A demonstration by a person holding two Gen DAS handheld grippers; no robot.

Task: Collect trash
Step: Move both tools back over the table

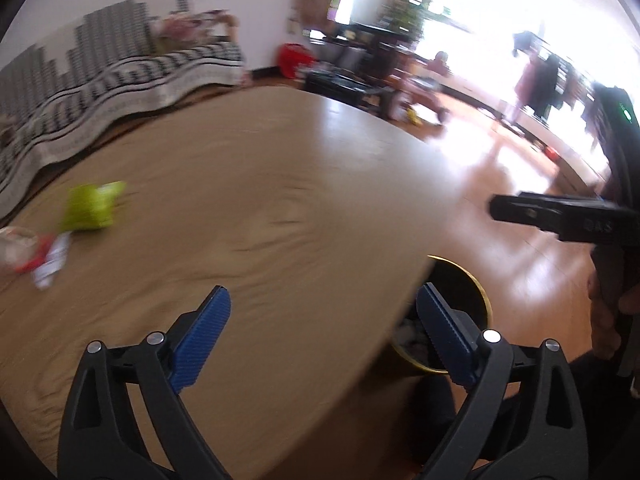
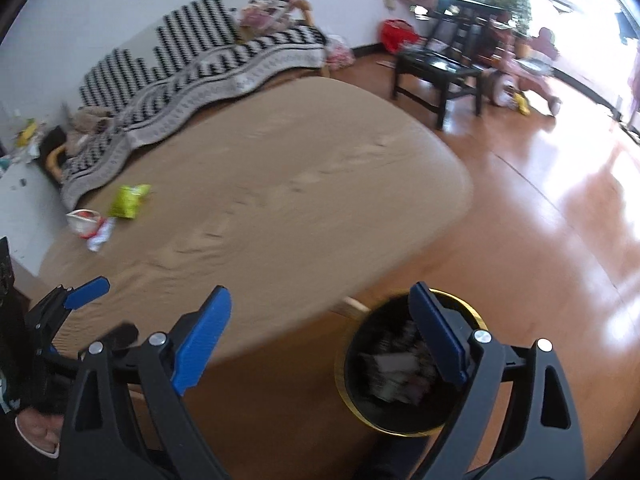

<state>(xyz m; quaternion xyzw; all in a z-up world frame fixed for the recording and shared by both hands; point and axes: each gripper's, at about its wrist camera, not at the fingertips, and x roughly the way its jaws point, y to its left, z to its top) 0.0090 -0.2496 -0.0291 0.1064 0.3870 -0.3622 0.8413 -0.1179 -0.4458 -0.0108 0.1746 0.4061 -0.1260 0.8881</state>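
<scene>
A green snack bag (image 1: pixel 94 207) lies on the tan table (image 1: pixel 260 184) at the far left, with a clear cup (image 1: pixel 16 246) and a red-and-white wrapper (image 1: pixel 50 262) beside it. All three also show in the right wrist view: the bag (image 2: pixel 129 201), the cup (image 2: pixel 83 222), the wrapper (image 2: pixel 100 237). A black bin with a gold rim (image 2: pixel 404 364) stands on the floor by the table edge, with trash inside. My left gripper (image 1: pixel 323 300) is open and empty over the table's near edge. My right gripper (image 2: pixel 320 304) is open and empty above the bin.
A striped sofa (image 2: pixel 192 64) runs behind the table. A black side table (image 2: pixel 440 72) and chairs stand at the back right on the shiny wooden floor (image 2: pixel 560 208). The right gripper's arm (image 1: pixel 560 216) shows at the right of the left wrist view.
</scene>
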